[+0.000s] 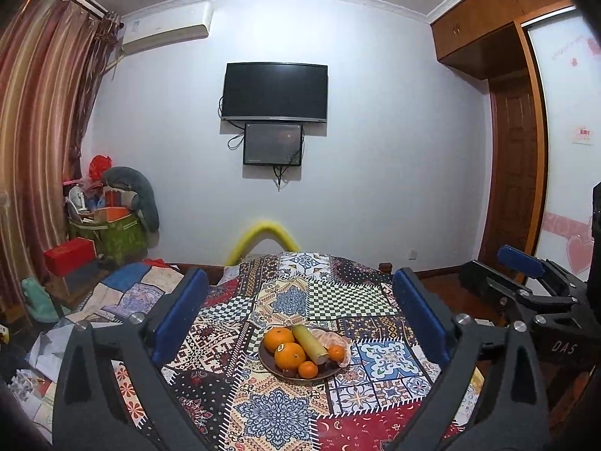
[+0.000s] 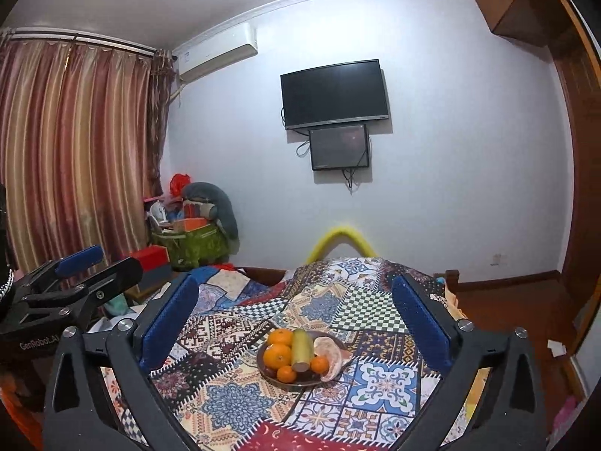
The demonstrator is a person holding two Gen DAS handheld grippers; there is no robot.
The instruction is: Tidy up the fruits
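Spread over the bed, the patchwork quilt carries a plate heaped with oranges, so with the left gripper and right gripper both wide and empty above (soft footing), any push could tip fruit off.

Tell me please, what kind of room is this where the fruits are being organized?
Most likely a bedroom in a home. A patchwork quilt covers what looks like a bed, a television hangs on the wall facing it, and a built-in wooden wardrobe stands at the right. The fruit plate sits on the quilt.
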